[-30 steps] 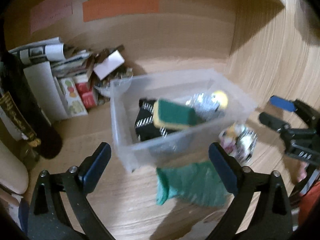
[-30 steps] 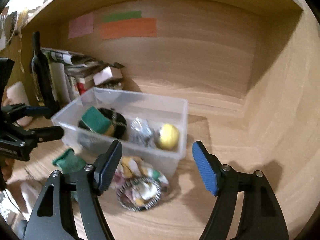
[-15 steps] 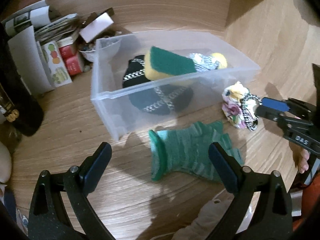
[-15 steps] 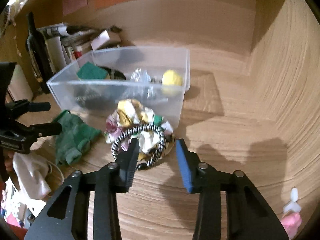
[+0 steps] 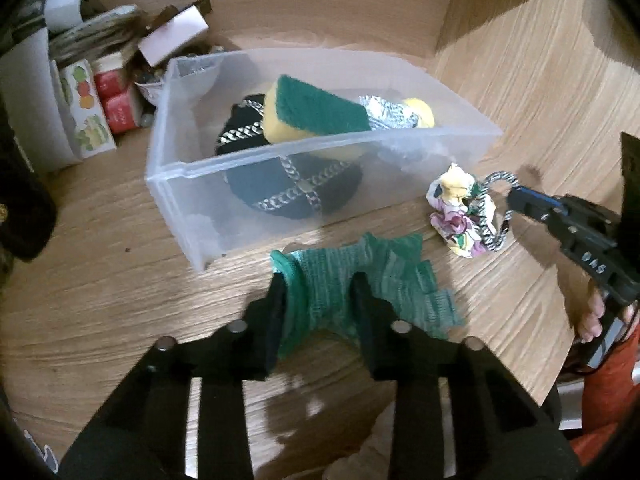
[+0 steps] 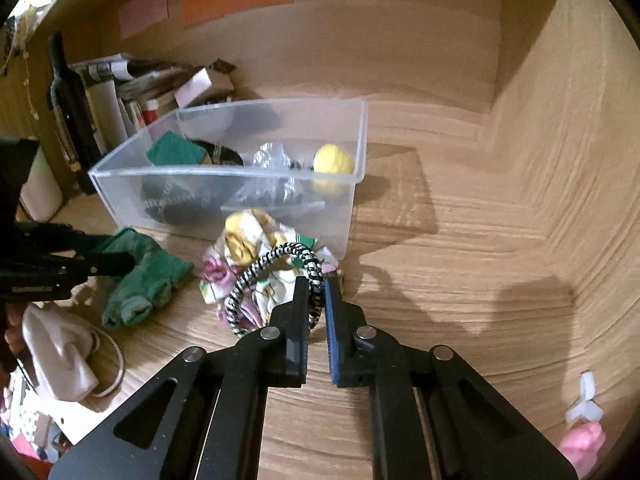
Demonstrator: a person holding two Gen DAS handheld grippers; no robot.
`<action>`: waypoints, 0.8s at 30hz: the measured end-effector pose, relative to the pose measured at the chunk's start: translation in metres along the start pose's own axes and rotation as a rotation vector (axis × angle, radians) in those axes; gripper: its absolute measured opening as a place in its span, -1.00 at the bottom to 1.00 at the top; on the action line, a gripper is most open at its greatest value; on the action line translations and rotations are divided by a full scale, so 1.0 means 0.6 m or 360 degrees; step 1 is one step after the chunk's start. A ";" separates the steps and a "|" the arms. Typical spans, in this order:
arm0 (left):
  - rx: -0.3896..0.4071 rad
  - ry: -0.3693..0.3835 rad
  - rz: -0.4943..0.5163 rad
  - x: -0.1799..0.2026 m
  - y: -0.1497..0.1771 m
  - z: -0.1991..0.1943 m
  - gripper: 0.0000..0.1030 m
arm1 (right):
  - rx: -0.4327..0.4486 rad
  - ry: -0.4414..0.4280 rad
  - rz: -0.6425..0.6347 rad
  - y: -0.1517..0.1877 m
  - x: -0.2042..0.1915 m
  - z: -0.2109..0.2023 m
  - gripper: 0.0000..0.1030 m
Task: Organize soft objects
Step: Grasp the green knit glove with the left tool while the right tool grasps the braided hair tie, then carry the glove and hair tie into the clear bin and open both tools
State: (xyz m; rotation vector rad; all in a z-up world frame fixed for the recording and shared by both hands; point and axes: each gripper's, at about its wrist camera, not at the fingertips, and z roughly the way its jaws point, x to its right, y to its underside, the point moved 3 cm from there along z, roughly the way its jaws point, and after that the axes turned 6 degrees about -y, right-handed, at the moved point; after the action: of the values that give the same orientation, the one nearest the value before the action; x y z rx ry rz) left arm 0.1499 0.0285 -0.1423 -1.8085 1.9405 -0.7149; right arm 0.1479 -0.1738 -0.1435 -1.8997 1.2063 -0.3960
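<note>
A clear plastic bin (image 5: pixel 280 152) (image 6: pixel 224 172) on the wooden desk holds a green-and-yellow sponge (image 5: pixel 316 108), a black chained cap (image 5: pixel 288 184), a silver crumpled item and a yellow ball (image 6: pixel 334 158). A green glove (image 5: pixel 384 280) (image 6: pixel 140 276) lies in front of the bin. My left gripper (image 5: pixel 318 300) is shut on the glove's cuff end. A floral scrunchie (image 6: pixel 248 256) (image 5: pixel 456 208) with a black-and-white cord loop (image 6: pixel 280 268) lies right of the glove. My right gripper (image 6: pixel 316 292) is shut on the cord loop.
Boxes, papers and a dark bottle (image 6: pixel 68 112) crowd the back left corner. A white cloth with a cable (image 6: pixel 60 352) lies at the desk's front left edge. A pink item (image 6: pixel 580 444) sits at the front right. Wooden walls close in behind and to the right.
Both grippers moved down and forward and closed: the left onto the green glove, the right onto the black-and-white cord loop.
</note>
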 end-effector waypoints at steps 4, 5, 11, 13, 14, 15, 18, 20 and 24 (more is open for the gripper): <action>0.0056 -0.0026 -0.0036 -0.005 -0.002 -0.024 -0.70 | 0.0078 0.0008 -0.0011 -0.010 -0.002 -0.022 -0.87; 0.0076 -0.0030 -0.0041 -0.010 -0.004 -0.033 -0.70 | 0.0102 0.0011 -0.0018 -0.014 -0.004 -0.030 -0.87; 0.0232 -0.0041 -0.0051 -0.017 -0.016 -0.100 -0.72 | 0.0207 -0.0008 -0.0025 -0.034 -0.009 -0.059 -0.87; 0.0294 -0.0047 -0.0057 -0.015 -0.027 -0.122 -0.72 | 0.0246 -0.0016 -0.0029 -0.044 -0.012 -0.067 -0.87; 0.0317 -0.0052 -0.0058 -0.019 -0.031 -0.127 -0.72 | 0.0267 -0.0019 -0.0030 -0.050 -0.013 -0.072 -0.86; 0.0347 -0.0066 -0.0062 -0.018 -0.036 -0.135 -0.72 | 0.0283 -0.0020 -0.0031 -0.054 -0.015 -0.075 -0.86; 0.0431 -0.0122 -0.0080 -0.020 -0.058 -0.154 -0.72 | 0.0337 -0.0034 -0.0025 -0.072 -0.021 -0.082 -0.86; 0.0476 -0.0154 -0.0105 -0.029 -0.073 -0.164 -0.71 | 0.0366 -0.0039 -0.0031 -0.082 -0.025 -0.085 -0.86; 0.0536 -0.0221 -0.0156 -0.048 -0.096 -0.170 -0.71 | 0.0415 -0.0041 -0.0059 -0.110 -0.039 -0.081 -0.86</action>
State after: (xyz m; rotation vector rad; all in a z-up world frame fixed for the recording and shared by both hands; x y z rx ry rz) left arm 0.1369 0.0656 -0.0283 -1.7025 1.5458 -0.8650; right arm 0.1448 -0.1642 -0.0590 -1.6990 1.0491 -0.5208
